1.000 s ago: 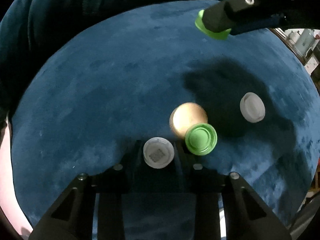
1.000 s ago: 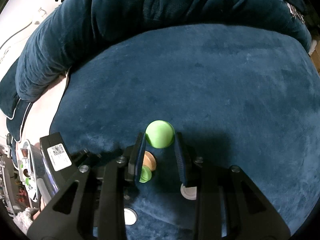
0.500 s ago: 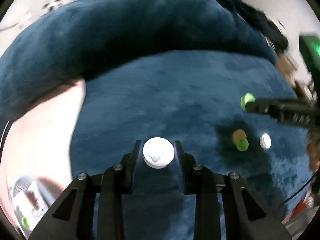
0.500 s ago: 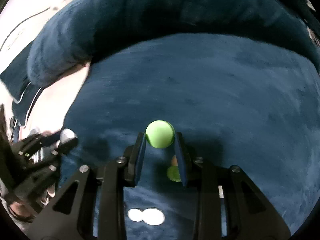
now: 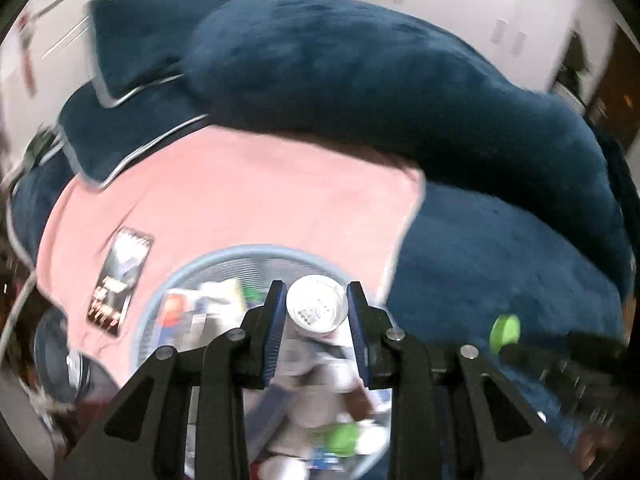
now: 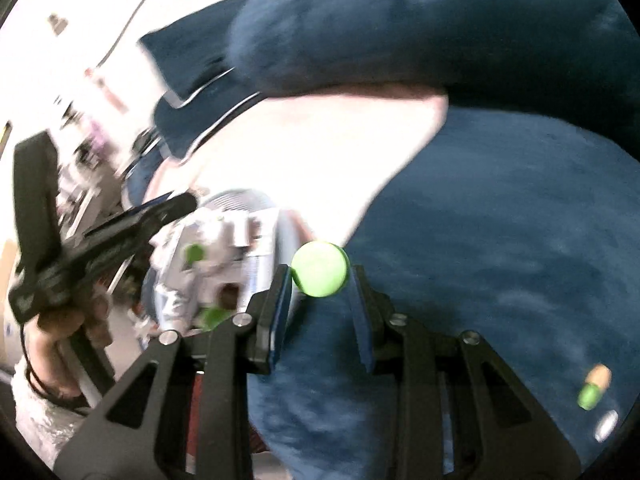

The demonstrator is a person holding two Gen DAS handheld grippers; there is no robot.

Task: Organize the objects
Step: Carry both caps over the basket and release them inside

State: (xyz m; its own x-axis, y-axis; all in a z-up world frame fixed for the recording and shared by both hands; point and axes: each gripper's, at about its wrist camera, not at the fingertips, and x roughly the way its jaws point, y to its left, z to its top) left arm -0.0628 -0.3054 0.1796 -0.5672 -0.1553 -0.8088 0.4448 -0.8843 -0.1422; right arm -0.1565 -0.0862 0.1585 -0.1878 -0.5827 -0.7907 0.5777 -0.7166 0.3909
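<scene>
A dark blue plush bed with a pink sheet lay below me. My left gripper was clamped across the rim of a white cap above the basket; my right gripper pinched a green cap beside it. Both seemed light, stiff, slick plastic. The white cap's print was unreadable.

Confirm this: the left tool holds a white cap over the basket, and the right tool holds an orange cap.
One thing is wrong: the right tool holds a green cap, not an orange one, as the right wrist view shows. The left tool does hold a white cap over the basket.
</scene>
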